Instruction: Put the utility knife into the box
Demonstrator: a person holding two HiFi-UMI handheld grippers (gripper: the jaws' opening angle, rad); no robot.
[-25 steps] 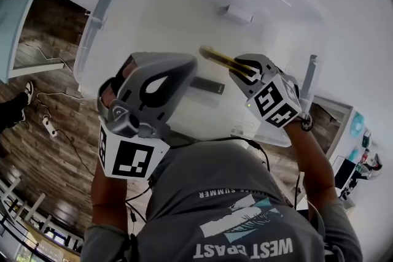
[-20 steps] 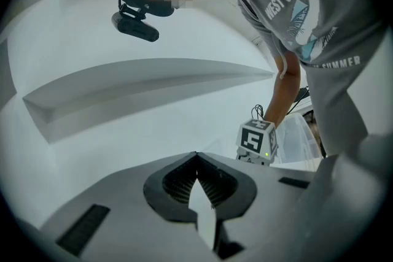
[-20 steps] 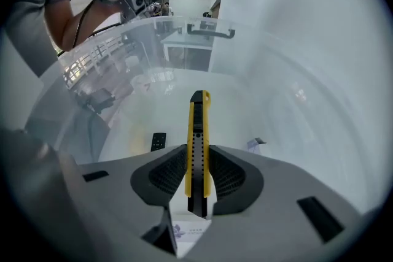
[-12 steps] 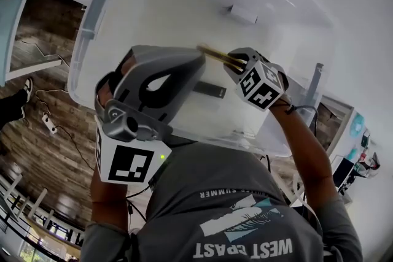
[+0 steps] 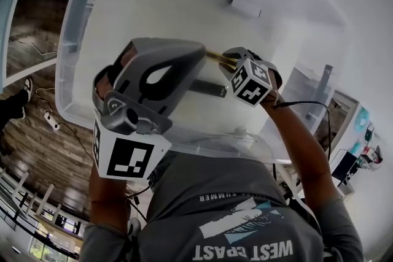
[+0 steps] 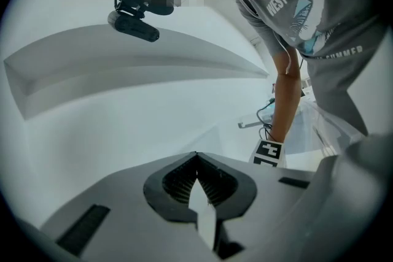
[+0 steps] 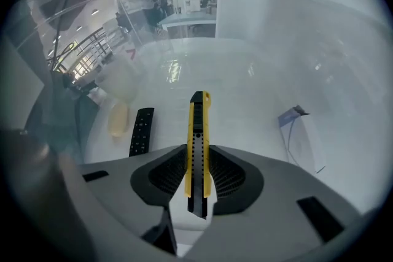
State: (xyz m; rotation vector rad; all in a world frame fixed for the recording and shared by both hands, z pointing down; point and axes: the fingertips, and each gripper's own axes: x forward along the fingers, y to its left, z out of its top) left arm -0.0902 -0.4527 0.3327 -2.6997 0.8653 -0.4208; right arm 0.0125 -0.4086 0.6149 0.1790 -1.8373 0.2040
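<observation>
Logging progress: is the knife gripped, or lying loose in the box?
Gripped. The right tongs are clamped on the yellow knife, which points down into the clear box, not lying on its floor.

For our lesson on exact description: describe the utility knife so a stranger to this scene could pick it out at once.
Find the big clear plastic box; the right gripper points down into it. Between its fingers is the utility knife: slim, yellow and black, unlike the all-black remote and white carton on the box floor.

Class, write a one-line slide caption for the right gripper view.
Right tool holds the yellow utility knife inside the clear box, a black remote on its floor.
</observation>
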